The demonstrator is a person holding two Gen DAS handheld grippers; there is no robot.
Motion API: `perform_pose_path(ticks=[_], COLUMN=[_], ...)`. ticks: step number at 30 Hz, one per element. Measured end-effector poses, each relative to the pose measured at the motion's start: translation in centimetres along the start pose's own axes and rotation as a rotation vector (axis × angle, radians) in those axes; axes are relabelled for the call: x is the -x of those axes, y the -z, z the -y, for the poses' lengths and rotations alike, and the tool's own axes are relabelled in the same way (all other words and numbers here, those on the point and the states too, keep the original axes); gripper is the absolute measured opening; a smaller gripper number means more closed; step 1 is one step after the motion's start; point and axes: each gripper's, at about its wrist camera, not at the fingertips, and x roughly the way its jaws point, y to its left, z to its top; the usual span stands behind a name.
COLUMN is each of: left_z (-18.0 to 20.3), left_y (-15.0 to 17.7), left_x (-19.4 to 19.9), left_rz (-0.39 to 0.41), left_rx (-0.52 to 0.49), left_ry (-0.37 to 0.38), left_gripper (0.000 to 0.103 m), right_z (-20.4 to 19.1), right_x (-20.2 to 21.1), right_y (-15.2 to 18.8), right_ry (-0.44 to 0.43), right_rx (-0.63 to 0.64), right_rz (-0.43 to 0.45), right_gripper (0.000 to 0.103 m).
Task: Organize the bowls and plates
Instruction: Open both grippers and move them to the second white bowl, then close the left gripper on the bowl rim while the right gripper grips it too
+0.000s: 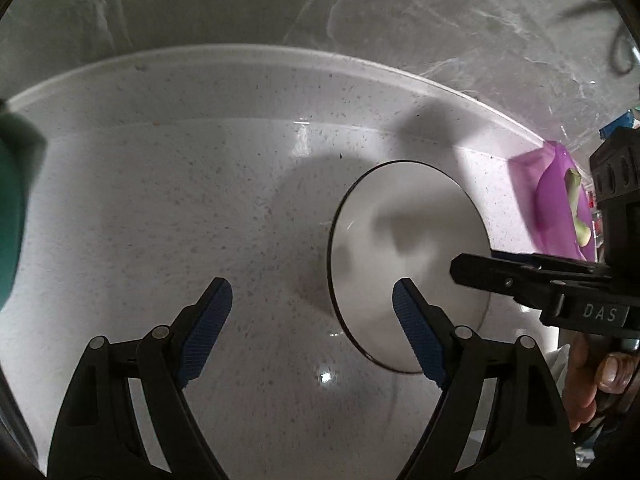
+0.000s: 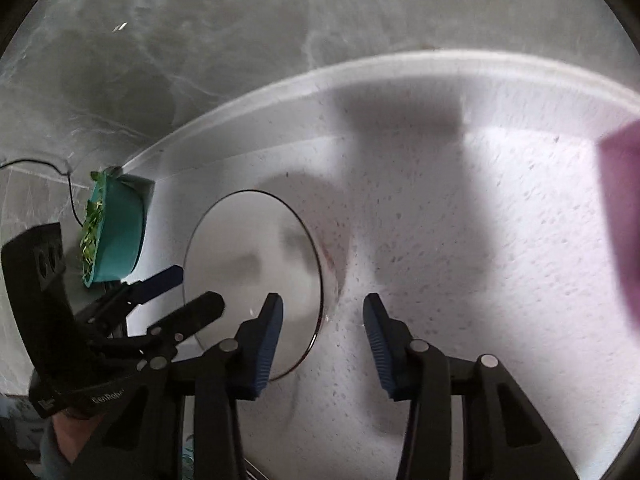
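Nearest our lens, the left gripper (image 1: 312,306) hangs with its blue-padded jaws wide apart and nothing between them, angled down over a white speckled counter (image 1: 160,208). A round plate (image 1: 404,240) with a thin dark rim lies flat on that counter; the gripper's right pad overlaps the plate's near edge in our view, though we cannot tell whether it touches. From the plate's right, the right gripper (image 2: 323,328) reaches in, a hand (image 1: 592,376) visible on its handle. In its own view its jaws stand apart, holding nothing, the left pad over the plate's edge and the right pad over bare counter. Left of the plate, at the counter's edge, sits a teal bowl (image 2: 116,232) with green shreds inside. Right of the plate sits a purple dish (image 1: 560,204) holding pale green stalks. Beyond the plate, the counter's raised white lip meets a grey marbled wall (image 1: 360,8).
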Motion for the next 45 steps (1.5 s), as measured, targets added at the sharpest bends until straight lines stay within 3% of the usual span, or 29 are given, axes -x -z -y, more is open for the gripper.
perform_pose_path(ticks=[2,5,7,10,11,12,15,23,32,38,45], left_z=[-0.4,-0.3,0.6,0.2,-0.1,-0.1,0.4,2.4,6.6,13.2,22.3], left_y=[-0.1,-0.2,-0.3,-0.4,-0.3,-0.4,-0.2,-0.3,1.0,4.7,11.4], left_x=[-0.5,-1.1,-1.8,-2.1,-2.1,-2.2,-2.5,-2.0,1.5,5.0,6.8], left_rz=[-0.005,-0.016,-0.025,-0.035,-0.038,-0.045,-0.062,-0.055,-0.049,-0.033,-0.033], left_rx=[0.011,-0.002,-0.01,0.007,0.012,0.014,-0.009,-0.038,-0.057,-0.132,-0.226], left_ry=[0.024,0.041,0.055,0.068,0.078,0.087,0.071,0.015,0.039,0.077,0.118], left_gripper=[0.071,0.067,0.054,0.048,0.038,0.025,0.012,0.01,0.01,0.012,0.014], right_z=[0.3,0.9,1.2,1.4,1.4,1.5,1.2,0.6,1.0,2.7,7.6], right_x=[-0.5,-0.8,-1.2,-1.8,-2.1,-2.2,-2.4,-1.9,2.6,8.4,14.9], right_y=[-0.2,-0.4,-0.7,-0.8,-0.8,-0.7,-0.8,-0.6,1.3,5.7,12.8], right_ry=[-0.007,-0.017,-0.028,-0.038,-0.043,-0.045,-0.05,-0.009,-0.002,0.002,0.011], right_rx=[-0.015,-0.041,-0.059,-0.066,-0.063,-0.058,-0.038,-0.022,-0.027,-0.014,-0.058], right_rz=[-0.006,0.002,-0.001,-0.015,-0.021,-0.026,-0.03,-0.019,0.019,0.056,0.107], right_gripper=[0.046,0.046,0.045,0.044,0.038,0.023,0.018,0.015,0.015,0.015,0.015])
